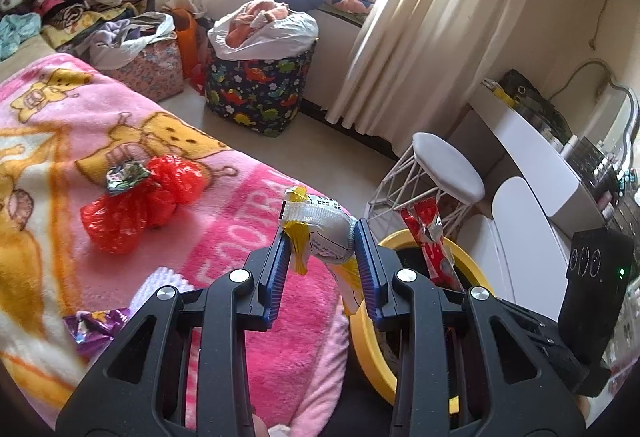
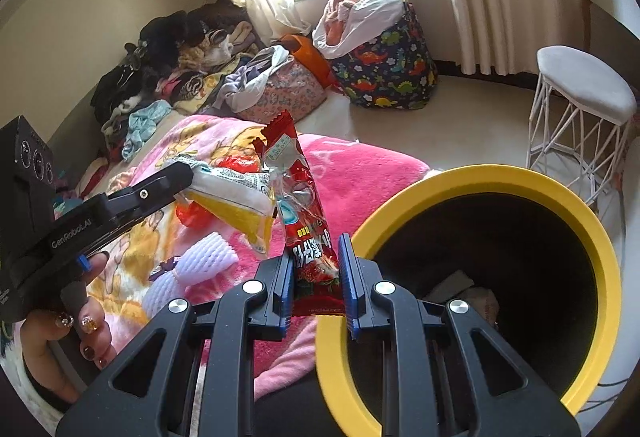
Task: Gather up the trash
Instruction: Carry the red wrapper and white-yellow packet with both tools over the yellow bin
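My left gripper (image 1: 322, 235) is shut on a yellow and white snack wrapper (image 1: 320, 229), held above the bed edge; the wrapper also shows in the right wrist view (image 2: 236, 197). My right gripper (image 2: 314, 253) is shut on a red candy wrapper (image 2: 304, 197), held upright just left of the yellow-rimmed trash bin (image 2: 480, 177); the red wrapper also shows in the left wrist view (image 1: 434, 237), over the bin's rim (image 1: 362, 333). Some trash lies in the bin's dark bottom. A red plastic bag (image 1: 140, 201), a small dark wrapper (image 1: 124, 177) and a purple wrapper (image 1: 96, 325) lie on the pink blanket (image 1: 240, 237).
White foam netting (image 2: 200, 261) lies on the blanket. A white wire stool (image 2: 580, 117) stands right of the bin. A dinosaur-print bag (image 2: 384, 69) and piles of clothes (image 2: 160, 69) sit by the window. A white desk (image 1: 532, 141) is at the right.
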The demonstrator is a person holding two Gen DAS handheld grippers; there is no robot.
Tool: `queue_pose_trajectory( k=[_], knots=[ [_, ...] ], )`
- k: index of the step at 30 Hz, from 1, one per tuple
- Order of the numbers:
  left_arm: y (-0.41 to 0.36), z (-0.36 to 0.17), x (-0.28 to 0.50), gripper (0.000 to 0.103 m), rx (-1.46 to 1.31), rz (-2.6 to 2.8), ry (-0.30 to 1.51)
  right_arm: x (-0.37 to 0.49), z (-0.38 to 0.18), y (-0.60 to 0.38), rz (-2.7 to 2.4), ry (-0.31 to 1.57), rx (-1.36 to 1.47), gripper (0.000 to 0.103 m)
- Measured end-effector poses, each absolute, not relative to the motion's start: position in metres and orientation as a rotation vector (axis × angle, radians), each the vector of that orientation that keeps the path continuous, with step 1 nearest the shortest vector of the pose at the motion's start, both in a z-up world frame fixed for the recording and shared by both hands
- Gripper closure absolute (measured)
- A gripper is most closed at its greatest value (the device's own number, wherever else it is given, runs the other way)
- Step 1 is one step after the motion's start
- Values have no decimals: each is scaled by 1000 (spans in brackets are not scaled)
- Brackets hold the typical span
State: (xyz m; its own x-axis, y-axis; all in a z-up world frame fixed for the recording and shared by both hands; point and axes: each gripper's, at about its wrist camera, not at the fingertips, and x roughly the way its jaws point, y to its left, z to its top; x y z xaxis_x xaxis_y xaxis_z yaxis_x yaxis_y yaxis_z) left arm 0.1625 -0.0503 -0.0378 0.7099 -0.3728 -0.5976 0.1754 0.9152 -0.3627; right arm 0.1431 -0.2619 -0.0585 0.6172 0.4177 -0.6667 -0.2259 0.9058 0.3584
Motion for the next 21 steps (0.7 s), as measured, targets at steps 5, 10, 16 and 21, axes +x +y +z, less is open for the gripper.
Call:
queue_pose_trajectory(
  k=[5, 10, 16, 21],
  knots=[
    [-65, -38, 160, 77, -268, -332, 725, 143, -58, -278, 351, 822, 275, 83],
    [-80, -37, 158, 77, -247, -359, 730, 139, -59, -292, 319, 817, 303, 83],
    [-101, -38, 158, 77, -221, -394, 741, 136, -62, -317, 273, 811, 343, 83],
    [-118, -41, 156, 77, -197, -422, 754, 134, -66, -335, 236, 814, 369, 83]
  ],
)
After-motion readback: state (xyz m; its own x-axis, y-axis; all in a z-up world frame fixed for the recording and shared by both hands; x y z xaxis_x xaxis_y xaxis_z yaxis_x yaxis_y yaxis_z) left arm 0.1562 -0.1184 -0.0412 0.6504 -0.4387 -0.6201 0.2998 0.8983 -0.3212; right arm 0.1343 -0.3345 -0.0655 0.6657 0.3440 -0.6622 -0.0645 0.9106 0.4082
